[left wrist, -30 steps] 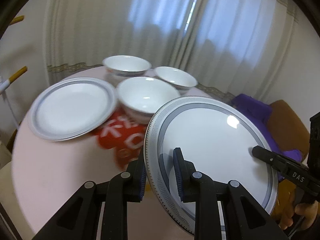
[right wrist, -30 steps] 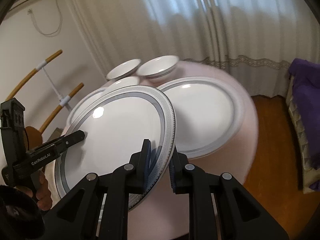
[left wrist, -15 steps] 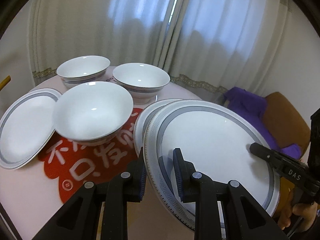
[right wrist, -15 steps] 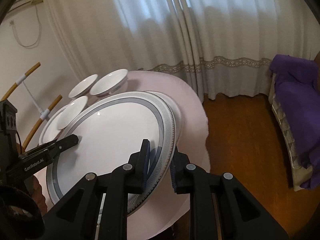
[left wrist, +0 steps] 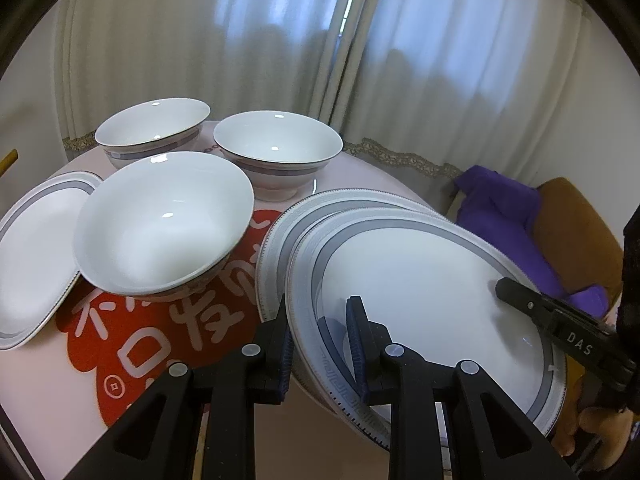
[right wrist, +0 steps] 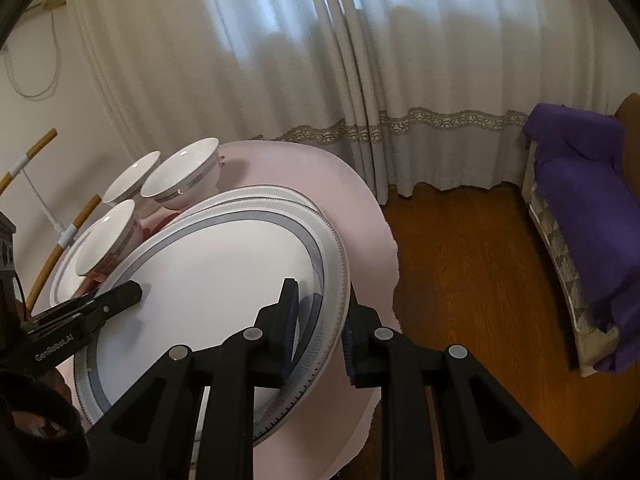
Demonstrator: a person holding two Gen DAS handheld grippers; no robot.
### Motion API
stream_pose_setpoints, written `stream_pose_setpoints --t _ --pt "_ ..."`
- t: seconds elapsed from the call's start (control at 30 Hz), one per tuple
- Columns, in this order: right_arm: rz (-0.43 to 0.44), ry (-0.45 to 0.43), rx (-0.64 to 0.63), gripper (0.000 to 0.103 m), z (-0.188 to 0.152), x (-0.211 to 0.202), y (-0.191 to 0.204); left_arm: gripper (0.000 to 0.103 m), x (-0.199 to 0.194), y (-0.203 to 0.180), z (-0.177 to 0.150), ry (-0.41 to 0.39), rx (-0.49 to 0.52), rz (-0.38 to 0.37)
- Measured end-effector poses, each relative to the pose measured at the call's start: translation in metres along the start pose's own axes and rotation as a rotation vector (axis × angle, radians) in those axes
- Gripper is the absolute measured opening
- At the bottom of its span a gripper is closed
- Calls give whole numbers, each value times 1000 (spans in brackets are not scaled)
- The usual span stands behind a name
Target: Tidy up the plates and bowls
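The big grey-rimmed plate (left wrist: pixel 420 300) sits just over another plate (left wrist: pixel 280 232) on the pink table (right wrist: pixel 320 176), pinched at opposite rims by the left gripper (left wrist: pixel 320 344) and right gripper (right wrist: pixel 320 320), nearly shut; it looks hard, slippery and breakable.

A grey-banded white plate (left wrist: pixel 420 300) lies atop a matching one (left wrist: pixel 280 236) near the table's (right wrist: pixel 352 188) edge, three white bowls (left wrist: pixel 164 224) beside.
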State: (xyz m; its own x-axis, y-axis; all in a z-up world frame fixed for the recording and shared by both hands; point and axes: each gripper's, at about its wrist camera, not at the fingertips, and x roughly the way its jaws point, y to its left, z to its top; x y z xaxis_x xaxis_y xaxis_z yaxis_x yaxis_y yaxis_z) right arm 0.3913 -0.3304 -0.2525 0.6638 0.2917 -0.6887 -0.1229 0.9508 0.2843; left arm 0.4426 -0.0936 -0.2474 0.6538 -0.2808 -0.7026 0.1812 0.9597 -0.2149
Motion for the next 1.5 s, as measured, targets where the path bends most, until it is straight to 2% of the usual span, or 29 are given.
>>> stream_pose_setpoints --t 0.3,0.47,0.63,0.97,1.03,1.13,1.3,1.5 --pt "-40 -20 27 22 2 6 1 22 4 -1 1 -5 -4 2" --pt "-103 -26 -2 26 2 11 11 22 1 0 1 -4 -12 -5" --pt "-118 -17 10 29 5 17 12 22 -3 -1 0 -10 -17 -4" --pt "-111 25 58 35 0 15 13 23 -10 -4 -2 -13 -3 13" --pt "-115 34 89 42 -5 10 13 23 -11 -4 -2 -13 -2 17" --pt "-62 51 161 46 -13 4 11 23 -13 -5 -2 -16 5 28" --pt "48 81 283 45 -19 8 -3 24 -16 -5 -3 -19 15 38" --pt "47 71 299 29 -15 9 -8 25 -19 -10 -6 -25 50 68"
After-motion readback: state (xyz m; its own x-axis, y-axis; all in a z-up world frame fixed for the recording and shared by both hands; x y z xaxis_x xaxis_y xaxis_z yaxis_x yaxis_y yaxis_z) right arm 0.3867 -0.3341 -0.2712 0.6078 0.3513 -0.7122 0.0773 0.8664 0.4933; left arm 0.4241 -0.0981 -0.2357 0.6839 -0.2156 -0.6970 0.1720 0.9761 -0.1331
